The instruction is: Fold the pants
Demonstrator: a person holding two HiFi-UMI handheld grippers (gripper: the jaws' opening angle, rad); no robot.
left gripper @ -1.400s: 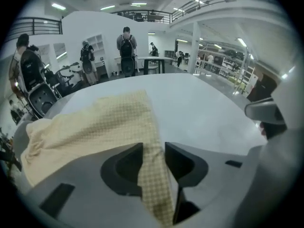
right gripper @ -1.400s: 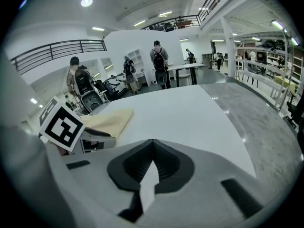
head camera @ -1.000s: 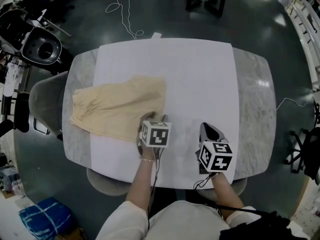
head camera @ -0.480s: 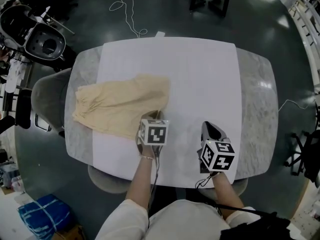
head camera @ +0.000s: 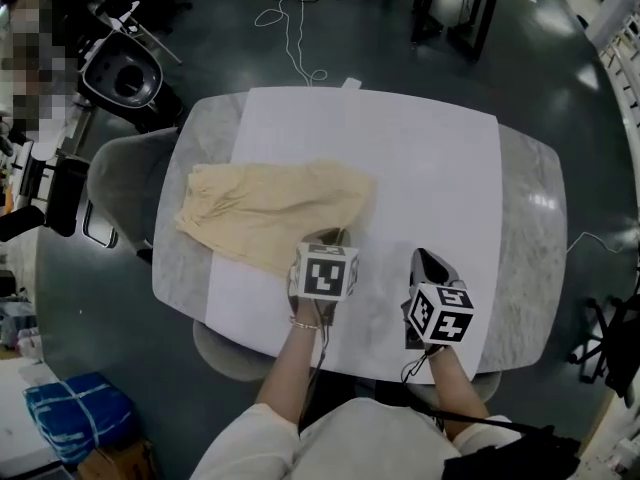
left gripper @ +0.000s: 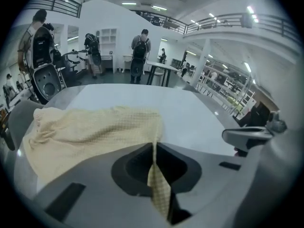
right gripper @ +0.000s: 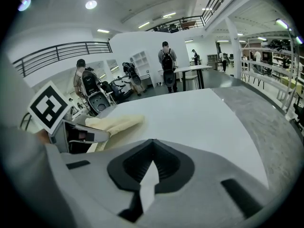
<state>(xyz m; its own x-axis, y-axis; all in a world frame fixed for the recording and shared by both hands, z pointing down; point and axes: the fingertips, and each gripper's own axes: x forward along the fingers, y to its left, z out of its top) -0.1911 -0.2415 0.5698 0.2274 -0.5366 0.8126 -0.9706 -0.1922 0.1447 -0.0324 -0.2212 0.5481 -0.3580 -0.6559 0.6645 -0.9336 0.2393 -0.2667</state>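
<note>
Pale yellow pants (head camera: 270, 213) lie flat on the left half of the white table cover (head camera: 420, 158), waistband toward the left edge. My left gripper (head camera: 335, 238) sits at their near right corner. Its jaws have just been closing, and they are now shut on a strip of the fabric that runs up between them (left gripper: 154, 148). From that pinch the cloth (left gripper: 90, 132) hangs back down to the table. My right gripper (head camera: 425, 260) hovers over bare white cover to the right, apart from the pants, jaws shut (right gripper: 152, 144) with nothing held.
The marble table (head camera: 525, 228) reaches past the cover on both sides. A grey chair (head camera: 120, 188) stands at the left edge and another (head camera: 225, 348) at the near edge. A black seat-like machine (head camera: 125, 73) and a floor cable (head camera: 300, 48) lie beyond.
The left gripper has closed on the pants' near right corner and risen a little, lifting that corner off the cover. The right gripper has shifted slightly. The head view has drifted.
</note>
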